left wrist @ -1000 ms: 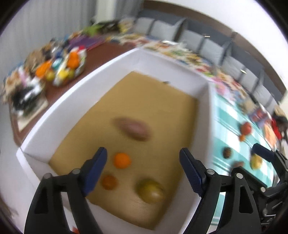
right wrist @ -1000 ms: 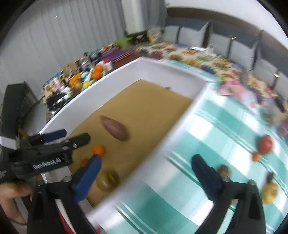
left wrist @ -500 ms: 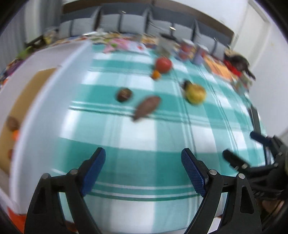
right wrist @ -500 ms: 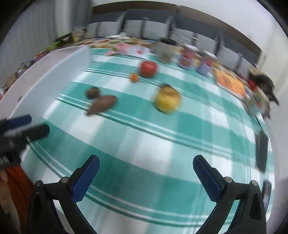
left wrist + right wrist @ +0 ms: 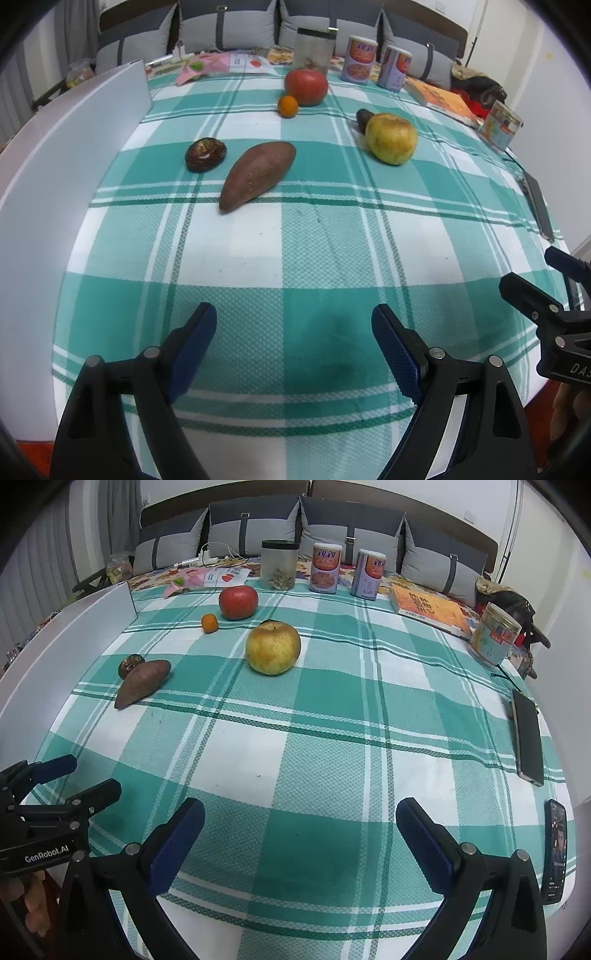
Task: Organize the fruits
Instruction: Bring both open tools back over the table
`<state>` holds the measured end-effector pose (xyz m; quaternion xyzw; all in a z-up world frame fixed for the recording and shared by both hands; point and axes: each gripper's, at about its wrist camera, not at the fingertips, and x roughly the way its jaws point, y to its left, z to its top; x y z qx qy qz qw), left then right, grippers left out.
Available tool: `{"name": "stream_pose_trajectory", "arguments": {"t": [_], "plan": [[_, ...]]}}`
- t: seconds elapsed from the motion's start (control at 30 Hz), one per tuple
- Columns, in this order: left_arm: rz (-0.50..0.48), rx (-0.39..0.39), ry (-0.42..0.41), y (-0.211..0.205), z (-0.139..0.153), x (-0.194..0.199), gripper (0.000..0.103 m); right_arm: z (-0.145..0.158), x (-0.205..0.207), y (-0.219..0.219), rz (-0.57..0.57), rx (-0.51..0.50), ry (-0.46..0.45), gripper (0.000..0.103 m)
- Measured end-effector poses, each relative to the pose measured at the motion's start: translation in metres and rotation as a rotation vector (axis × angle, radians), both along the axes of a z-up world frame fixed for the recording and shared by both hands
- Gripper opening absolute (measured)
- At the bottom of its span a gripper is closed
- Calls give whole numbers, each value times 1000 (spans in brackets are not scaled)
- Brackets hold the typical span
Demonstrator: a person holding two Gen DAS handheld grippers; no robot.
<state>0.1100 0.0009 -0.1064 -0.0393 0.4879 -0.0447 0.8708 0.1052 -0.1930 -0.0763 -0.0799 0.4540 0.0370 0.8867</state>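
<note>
On the green checked cloth lie a brown sweet potato [image 5: 258,173] [image 5: 143,682], a dark round fruit [image 5: 205,154] [image 5: 130,664], a yellow apple [image 5: 391,138] [image 5: 272,648], a red apple [image 5: 306,87] [image 5: 238,602], a small orange [image 5: 287,106] [image 5: 209,622] and a dark fruit [image 5: 364,117] behind the yellow apple. The white box wall [image 5: 70,147] [image 5: 66,635] stands at the left. My left gripper [image 5: 293,332] and right gripper [image 5: 300,827] are open and empty, low over the near cloth, well short of the fruit.
At the far edge stand a clear jar [image 5: 279,565] and two tins [image 5: 325,572]. A book [image 5: 430,609] and a round tin [image 5: 495,633] lie at the right. Two phones [image 5: 527,738] [image 5: 556,853] lie near the right edge. Cushions line the back.
Both grippers have swung from over the white box with fruit in it to face the cloth with the loose fruit. Both stayed open and empty.
</note>
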Motion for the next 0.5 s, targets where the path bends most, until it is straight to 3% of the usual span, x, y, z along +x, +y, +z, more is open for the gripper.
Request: {"name": "stream_pose_trajectory", "arguments": {"t": [0.5], "plan": [[29, 22, 14, 9, -22, 15, 87, -16, 10, -3, -16, -25, 13, 103]]}}
